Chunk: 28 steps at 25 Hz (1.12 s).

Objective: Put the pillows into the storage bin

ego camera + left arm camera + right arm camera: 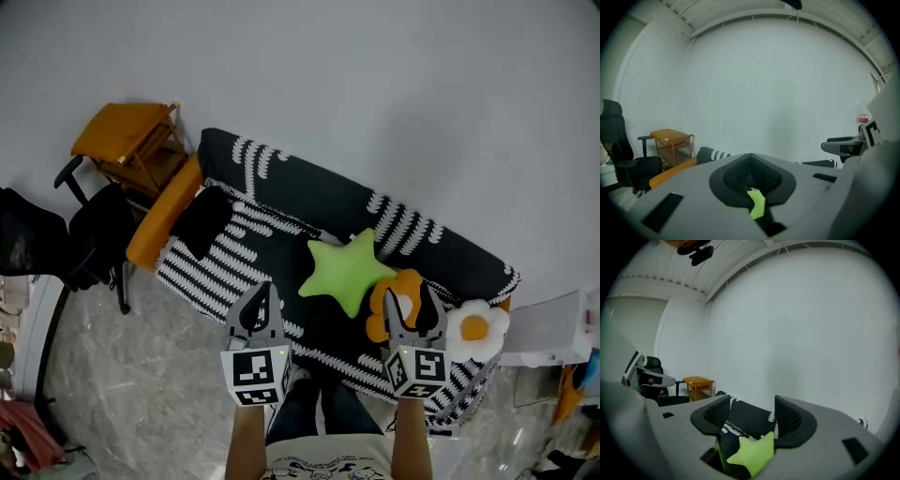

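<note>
Start from left tongs (266,289) pinched shut on nothing and right tongs (412,305) spread wide, equally empty, both held above the front edge of the sofa (319,197). Find the pillows on the sofa seat: green star pillow (347,272) mid-seat, orange pillow (378,309) and fried-egg pillow (476,328) toward the sofa's right end.

Probably best to take the star pillow first: already framed between the right pads, though untouched. Open the left tongs before reaching. Bite deep into the thick body rather than a thin point, to avoid sliding off soft stuffing. Lift clear of the sofa before swinging away. Cannot place the storage bin for certain; check the pale boxy thing (548,328) just past the sofa's right end.
</note>
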Tool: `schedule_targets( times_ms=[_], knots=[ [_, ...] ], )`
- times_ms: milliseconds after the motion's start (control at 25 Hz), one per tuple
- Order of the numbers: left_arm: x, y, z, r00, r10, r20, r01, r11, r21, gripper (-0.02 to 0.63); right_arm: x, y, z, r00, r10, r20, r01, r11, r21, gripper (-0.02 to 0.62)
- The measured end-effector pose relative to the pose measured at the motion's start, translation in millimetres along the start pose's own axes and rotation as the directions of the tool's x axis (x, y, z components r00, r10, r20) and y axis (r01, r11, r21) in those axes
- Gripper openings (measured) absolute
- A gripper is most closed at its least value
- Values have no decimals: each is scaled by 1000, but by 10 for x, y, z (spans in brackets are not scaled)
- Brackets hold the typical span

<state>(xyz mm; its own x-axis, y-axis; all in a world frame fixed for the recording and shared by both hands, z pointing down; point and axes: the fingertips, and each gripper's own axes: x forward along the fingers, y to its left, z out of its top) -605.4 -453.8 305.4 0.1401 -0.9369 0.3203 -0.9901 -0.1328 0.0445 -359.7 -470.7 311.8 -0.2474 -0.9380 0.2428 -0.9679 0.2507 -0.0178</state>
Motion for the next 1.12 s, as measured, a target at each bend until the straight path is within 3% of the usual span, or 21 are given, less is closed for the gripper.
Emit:
schedule_targets(
  times_ms=[440, 760, 1120],
  knots=[
    [1091, -107, -378, 993, 24, -113, -26, 999, -19, 14, 1151, -483, -547, 984, 110, -139, -108, 994, 24, 316],
    [1927, -221, -994, 977, 27, -210, -35, 999, -35, 14, 2078, -698, -1448, 931, 232, -283, -205, 971, 121, 322],
    [2579, -381, -1706, 952, 15, -305, -28, 999, -39, 14, 2880, -859, -2456, 878, 290, -381, -246, 956, 160, 330]
  ],
)
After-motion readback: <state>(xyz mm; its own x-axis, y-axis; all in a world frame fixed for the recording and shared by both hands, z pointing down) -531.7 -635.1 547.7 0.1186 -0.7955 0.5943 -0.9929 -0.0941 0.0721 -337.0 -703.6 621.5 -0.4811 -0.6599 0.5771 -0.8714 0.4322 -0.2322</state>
